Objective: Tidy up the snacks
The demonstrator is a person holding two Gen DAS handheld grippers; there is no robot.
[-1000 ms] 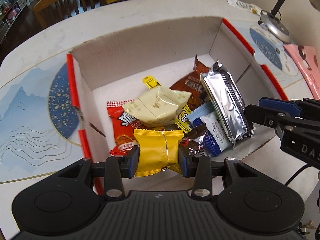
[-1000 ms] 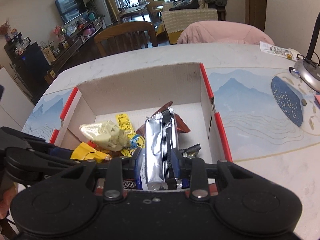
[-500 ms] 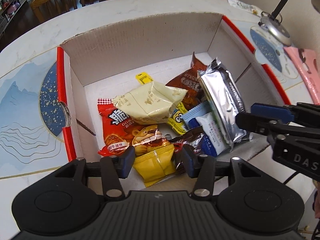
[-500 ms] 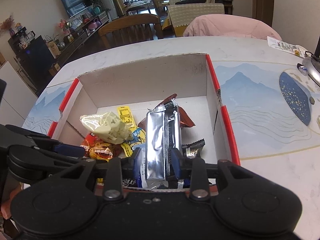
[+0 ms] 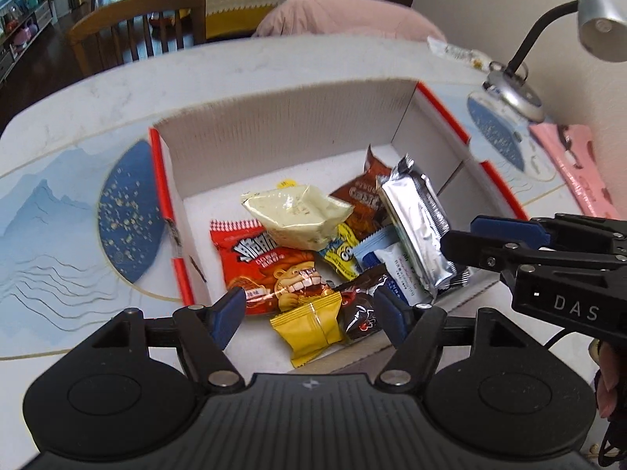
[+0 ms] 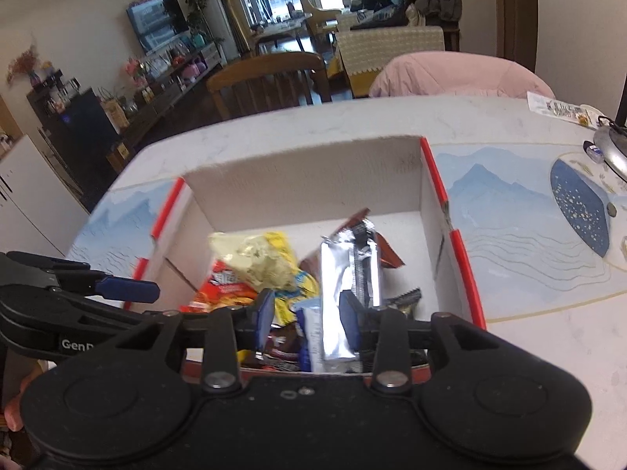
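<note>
A white cardboard box (image 5: 274, 125) with red edges holds several snack packs. My left gripper (image 5: 309, 315) hovers over its near side and its jaws are opening. A yellow pack (image 5: 309, 325) lies loose on the box floor below the gap, touching neither pad. My right gripper (image 6: 306, 319) is over the box's near right part, and its jaws are opening too. A silver pack (image 6: 345, 293) leans by the right pad, while the left pad stands apart from it. In the left wrist view the right gripper (image 5: 476, 237) sits beside the silver pack (image 5: 419, 227).
The box stands on a marble table with a blue mountain-print mat (image 5: 58, 243). A desk lamp (image 5: 513, 94) and a pink sheet (image 5: 580, 172) are at the right. A wooden chair (image 6: 270, 78) and a pink-covered chair (image 6: 450, 74) stand beyond the far edge.
The left gripper opened, let the yellow pack drop into the box and drew back upward. The right jaws parted slightly from the silver pack.
</note>
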